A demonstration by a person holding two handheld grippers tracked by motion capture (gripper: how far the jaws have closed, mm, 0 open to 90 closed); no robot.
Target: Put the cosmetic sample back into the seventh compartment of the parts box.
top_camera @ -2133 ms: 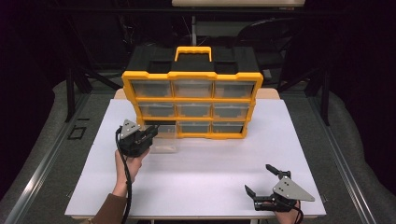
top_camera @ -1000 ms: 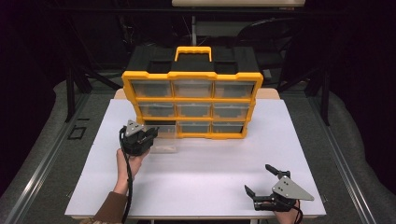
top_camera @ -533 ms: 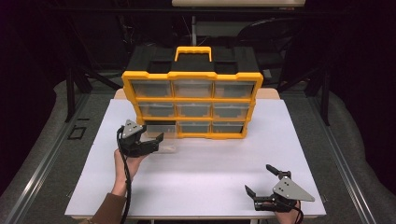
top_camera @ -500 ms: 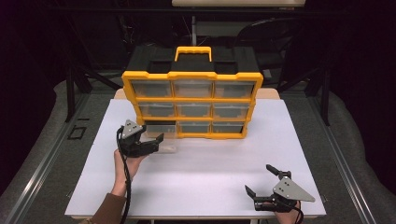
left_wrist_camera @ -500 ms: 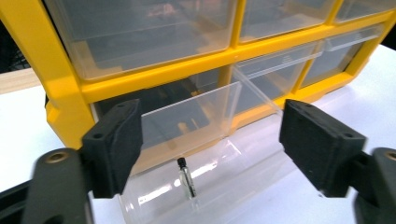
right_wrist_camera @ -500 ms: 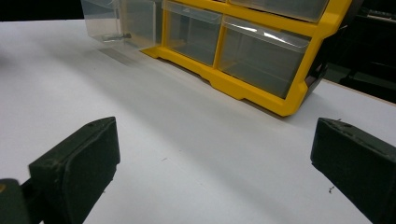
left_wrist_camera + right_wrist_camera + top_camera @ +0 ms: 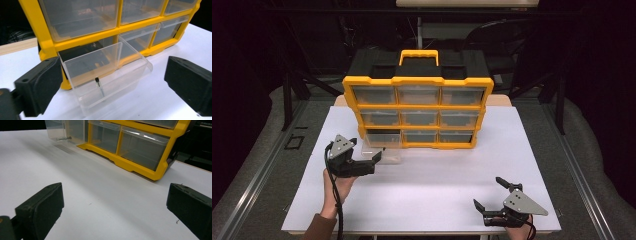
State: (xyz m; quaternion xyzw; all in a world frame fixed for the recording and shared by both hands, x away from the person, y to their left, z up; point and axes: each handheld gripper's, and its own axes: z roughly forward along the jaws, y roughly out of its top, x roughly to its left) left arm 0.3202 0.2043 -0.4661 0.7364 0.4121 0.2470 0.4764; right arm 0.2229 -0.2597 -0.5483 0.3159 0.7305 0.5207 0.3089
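My left gripper (image 7: 371,161) has just been opening its jaws and now stands wide, nothing pressed between them, just near of the clear drawer (image 7: 107,75). That drawer sits pulled out of the yellow organizer's (image 7: 418,112) bottom-left slot, a small screw (image 7: 99,85) lying inside. My right gripper (image 7: 494,192) rests open on the white surface (image 7: 432,185), near right.

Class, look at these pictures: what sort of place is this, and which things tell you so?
Probably a workshop or lab bench set up for recording. A yellow parts organiser with clear drawers stands on a bare white table, one drawer pulled out holding a small screw, with dark frames and cables behind.
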